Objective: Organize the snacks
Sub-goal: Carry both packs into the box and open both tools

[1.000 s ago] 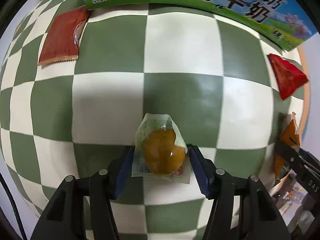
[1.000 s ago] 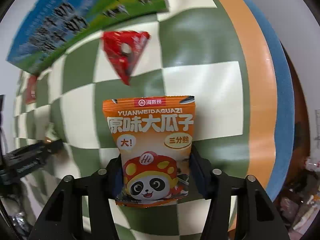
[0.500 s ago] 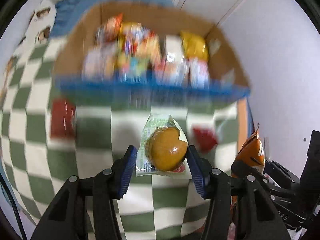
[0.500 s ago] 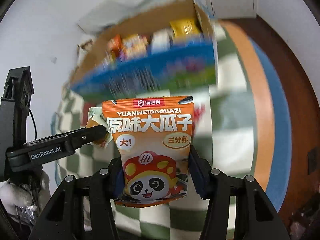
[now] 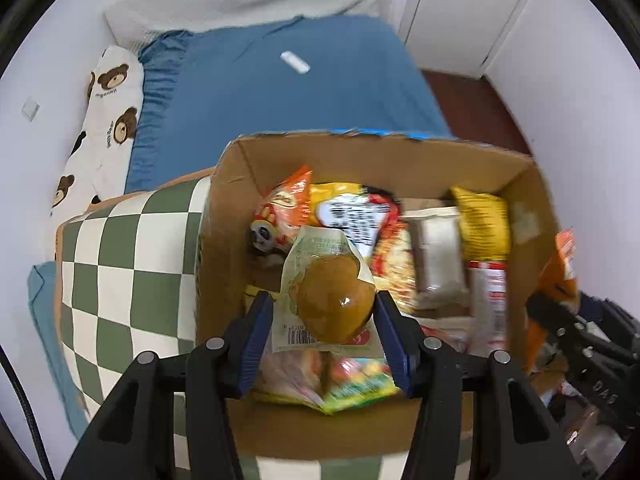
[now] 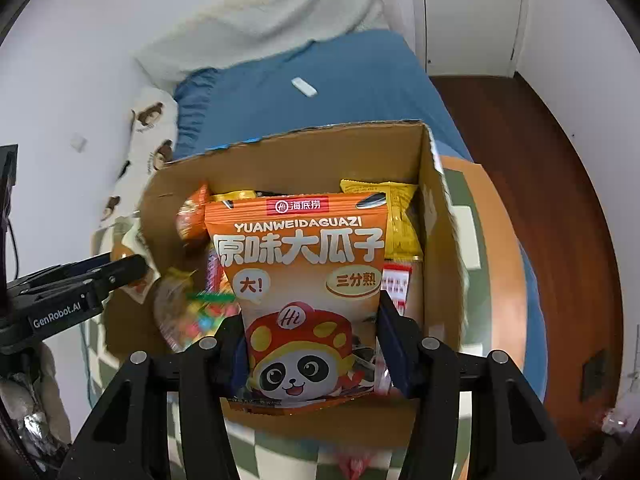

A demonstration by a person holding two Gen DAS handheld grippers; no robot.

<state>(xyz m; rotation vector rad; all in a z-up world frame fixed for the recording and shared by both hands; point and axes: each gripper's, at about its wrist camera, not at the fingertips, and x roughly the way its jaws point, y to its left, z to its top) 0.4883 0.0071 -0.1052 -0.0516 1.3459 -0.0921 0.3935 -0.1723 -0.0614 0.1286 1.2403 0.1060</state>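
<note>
My left gripper (image 5: 324,316) is shut on a clear packet with a round brown snack (image 5: 332,304) and holds it above the open cardboard box (image 5: 360,156). My right gripper (image 6: 308,332) is shut on an orange sunflower-seed bag with a panda (image 6: 300,280), also above the box (image 6: 288,152). The box holds several snack packets, yellow, orange and white. The right gripper with its orange bag (image 5: 556,280) shows at the right edge of the left wrist view. The left gripper (image 6: 120,268) shows at the left of the right wrist view.
The box stands on a green and white checkered cloth (image 5: 120,264). Behind it lies a blue bed (image 5: 288,80) with a bear-print pillow (image 5: 104,128) and a small white object (image 5: 295,62). Brown wooden floor (image 6: 532,184) lies to the right. A red packet (image 6: 354,462) lies below the box.
Both grippers rose from the checkered cloth with their snacks and moved forward to hover over the open box. Each snack stays gripped.
</note>
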